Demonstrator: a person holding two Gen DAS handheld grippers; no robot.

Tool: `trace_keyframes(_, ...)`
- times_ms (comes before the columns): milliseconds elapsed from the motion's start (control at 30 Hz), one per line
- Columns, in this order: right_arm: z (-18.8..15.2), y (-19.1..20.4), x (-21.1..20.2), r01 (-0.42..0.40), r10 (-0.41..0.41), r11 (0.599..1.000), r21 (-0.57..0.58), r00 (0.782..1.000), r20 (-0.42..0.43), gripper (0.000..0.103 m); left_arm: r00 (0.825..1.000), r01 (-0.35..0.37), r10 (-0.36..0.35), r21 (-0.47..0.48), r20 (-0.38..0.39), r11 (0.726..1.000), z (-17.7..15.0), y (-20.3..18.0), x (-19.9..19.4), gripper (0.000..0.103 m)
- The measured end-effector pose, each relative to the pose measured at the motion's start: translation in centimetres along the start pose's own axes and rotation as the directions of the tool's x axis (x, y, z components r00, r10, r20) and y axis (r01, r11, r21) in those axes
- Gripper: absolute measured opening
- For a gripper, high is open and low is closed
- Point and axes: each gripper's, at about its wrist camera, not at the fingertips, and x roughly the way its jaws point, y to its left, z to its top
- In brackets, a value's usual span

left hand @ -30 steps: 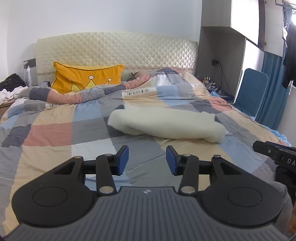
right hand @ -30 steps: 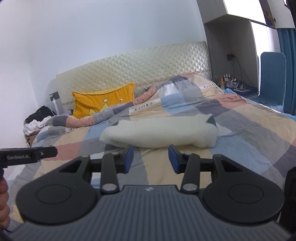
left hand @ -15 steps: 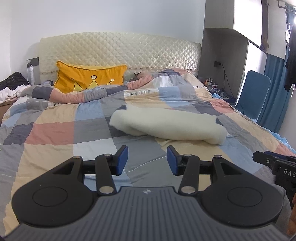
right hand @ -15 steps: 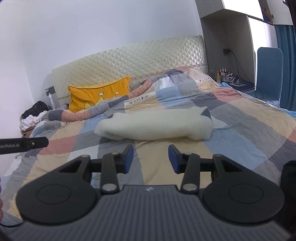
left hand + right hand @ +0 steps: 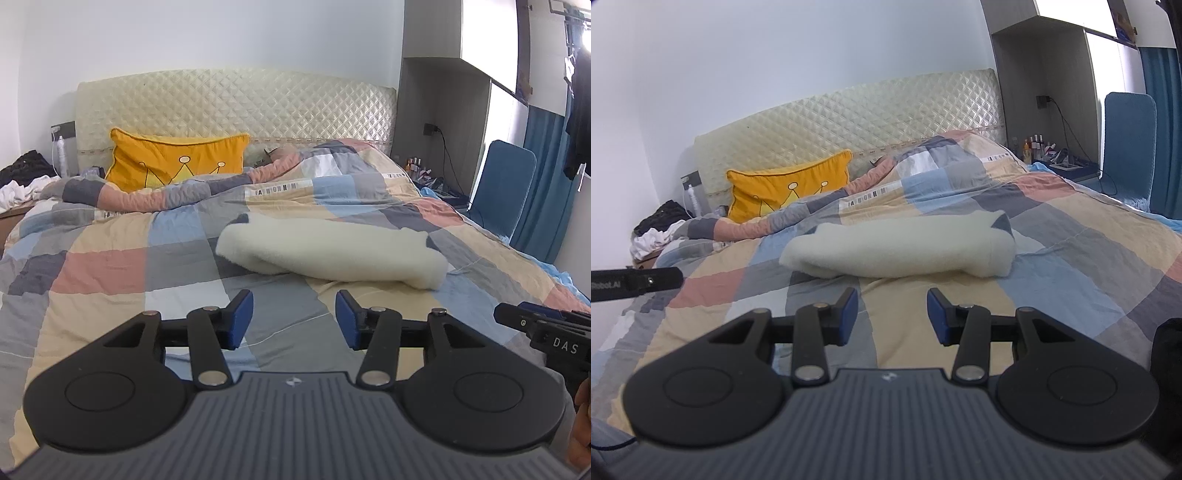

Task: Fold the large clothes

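A cream fleece garment (image 5: 332,254) lies folded into a long bundle across the middle of the bed, also seen in the right wrist view (image 5: 897,247). My left gripper (image 5: 294,319) hovers over the quilt short of the bundle, its jaws opening with nothing between the blue pads. My right gripper (image 5: 892,315) is open and holds nothing, likewise short of the bundle and apart from it. Each view catches the other gripper's black body at its edge, the right one (image 5: 546,328) and the left one (image 5: 635,282).
The bed is covered by a patchwork quilt (image 5: 110,266) with a yellow crown pillow (image 5: 177,164) against the quilted headboard (image 5: 236,99). A blue chair (image 5: 506,184) and a cluttered side table stand at the right. A pile of clothes (image 5: 22,181) sits at the left.
The left gripper's pads have spread slightly wider. Both views have shifted a little relative to the bed. The folded garment has not moved.
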Motion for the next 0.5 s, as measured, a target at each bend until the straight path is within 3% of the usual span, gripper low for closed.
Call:
trace_keyframes(100,0.1,0.0,0.0,-0.001,0.001,1.000,-0.002,1.000,0.001,0.046,1.000,-0.005,0.005,-0.002,0.002,1.000,0.0,-0.1,-0.1,0.063)
trace_keyframes(267,0.1,0.1,-0.1,0.005,-0.005,1.000,-0.006,1.000,0.005,0.047,0.999,-0.036,0.036,-0.013,0.021,0.999,0.2,-0.1,-0.6,0.095)
trace_keyframes(400,0.4,0.3,-0.2,0.004,-0.004,1.000,-0.019,1.000,0.003,0.059,0.999,-0.037,0.038,-0.023,0.020,0.999,0.5,0.0,-0.8,0.100)
trace_keyframes(500,0.6,0.3,-0.4,0.006,-0.006,1.000,-0.020,1.000,0.008,0.078,0.998,-0.062,0.062,-0.001,0.026,0.998,0.5,-0.2,-1.2,0.102)
